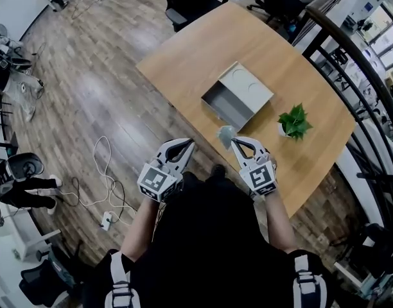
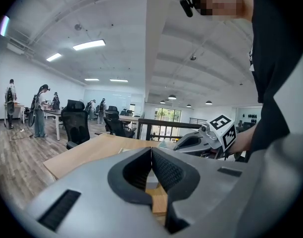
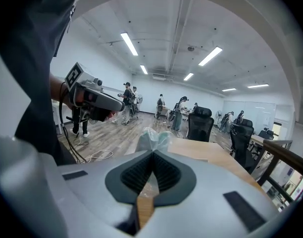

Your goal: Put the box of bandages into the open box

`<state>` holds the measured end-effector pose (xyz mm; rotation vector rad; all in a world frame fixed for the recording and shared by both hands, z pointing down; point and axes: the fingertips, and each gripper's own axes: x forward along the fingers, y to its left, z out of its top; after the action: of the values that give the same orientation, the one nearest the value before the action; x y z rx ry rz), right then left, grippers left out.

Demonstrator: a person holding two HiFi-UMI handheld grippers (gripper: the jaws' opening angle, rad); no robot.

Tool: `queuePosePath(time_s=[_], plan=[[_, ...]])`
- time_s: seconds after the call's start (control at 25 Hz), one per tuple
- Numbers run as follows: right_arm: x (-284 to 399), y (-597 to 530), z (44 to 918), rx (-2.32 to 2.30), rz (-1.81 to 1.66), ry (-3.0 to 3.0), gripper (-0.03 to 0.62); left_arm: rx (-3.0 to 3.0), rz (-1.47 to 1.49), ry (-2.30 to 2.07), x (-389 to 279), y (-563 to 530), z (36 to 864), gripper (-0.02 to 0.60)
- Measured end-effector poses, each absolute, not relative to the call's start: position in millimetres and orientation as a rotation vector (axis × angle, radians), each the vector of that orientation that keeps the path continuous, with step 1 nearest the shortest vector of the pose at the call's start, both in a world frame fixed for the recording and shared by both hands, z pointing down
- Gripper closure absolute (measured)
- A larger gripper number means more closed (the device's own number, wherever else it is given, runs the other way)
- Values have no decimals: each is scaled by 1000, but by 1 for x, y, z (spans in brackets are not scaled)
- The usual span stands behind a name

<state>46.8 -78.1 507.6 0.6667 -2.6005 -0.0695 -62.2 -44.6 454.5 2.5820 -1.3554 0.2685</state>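
The bandage pack (image 1: 226,134) is a pale green packet in clear wrap, held over the table's near edge. My right gripper (image 1: 234,142) is shut on its lower end, and in the right gripper view the packet (image 3: 152,138) sticks up beyond the closed jaws (image 3: 152,155). The open box (image 1: 238,95) is grey with its lid folded back and lies in the middle of the wooden table (image 1: 183,56), further out than the packet. My left gripper (image 1: 188,143) hangs beside the right one off the table's edge, and its jaws (image 2: 151,151) are shut with nothing between them.
A small potted green plant (image 1: 294,122) stands on the table to the right of the open box. A black railing (image 1: 350,50) curves along the table's far right side. White cable (image 1: 106,178) lies on the wood floor at the left. Office chairs (image 1: 190,2) stand beyond the table.
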Motion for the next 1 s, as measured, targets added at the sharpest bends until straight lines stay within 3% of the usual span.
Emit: queuePosePath(time_s=[1.0], plan=[[22,-178,532,802,74,-2469,569,2611,275,-1144,-98,-159,478,557]])
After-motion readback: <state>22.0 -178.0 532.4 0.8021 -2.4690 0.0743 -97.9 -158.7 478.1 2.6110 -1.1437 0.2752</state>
